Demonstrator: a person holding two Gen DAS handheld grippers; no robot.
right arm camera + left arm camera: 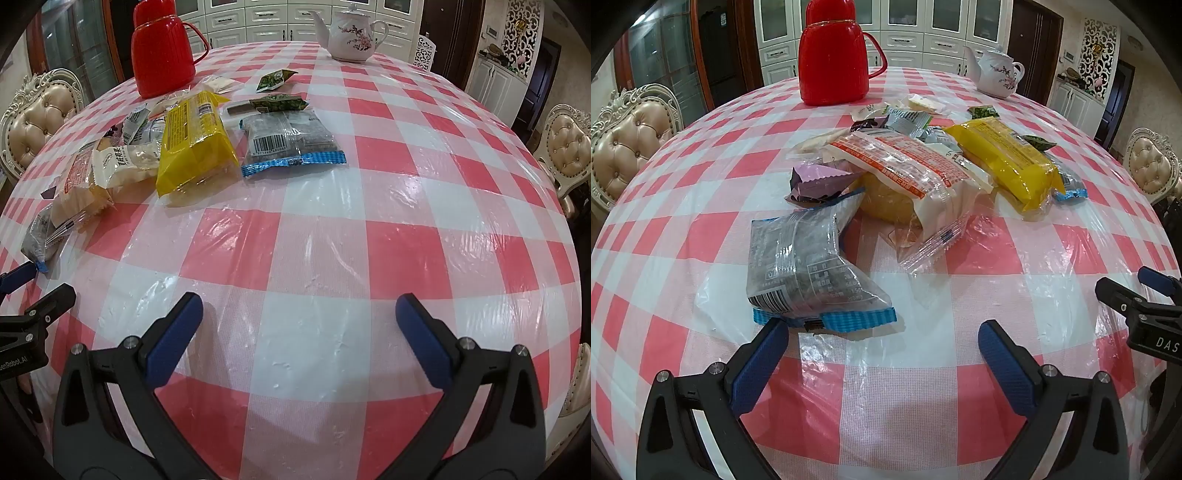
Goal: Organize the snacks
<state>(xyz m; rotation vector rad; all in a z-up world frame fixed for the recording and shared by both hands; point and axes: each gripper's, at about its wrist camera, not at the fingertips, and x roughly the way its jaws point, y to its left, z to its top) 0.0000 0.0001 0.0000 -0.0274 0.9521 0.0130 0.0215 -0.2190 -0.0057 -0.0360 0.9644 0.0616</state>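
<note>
Both grippers hanging low over the checkered table, nothing grabbed yet

Left gripper (882, 332) has jaws spread, lined up just short of the blue-edged dark snack pack (809, 266), probably first pick. Right gripper (299, 306) is spread over bare tablecloth (406, 221). Snacks sit heaped loose around the yellow pack (1004, 162); can't see any container.

A table covered in a glossy pink-and-white checked plastic cloth (369, 229) carries a red plastic thermos jug with a handle (833, 55) at its far side, well apart from a white ceramic teapot painted with pink blossoms (351, 35). Cream tufted chairs with carved frames (624, 140) stand around it, before white panelled cabinets (905, 22).
</note>
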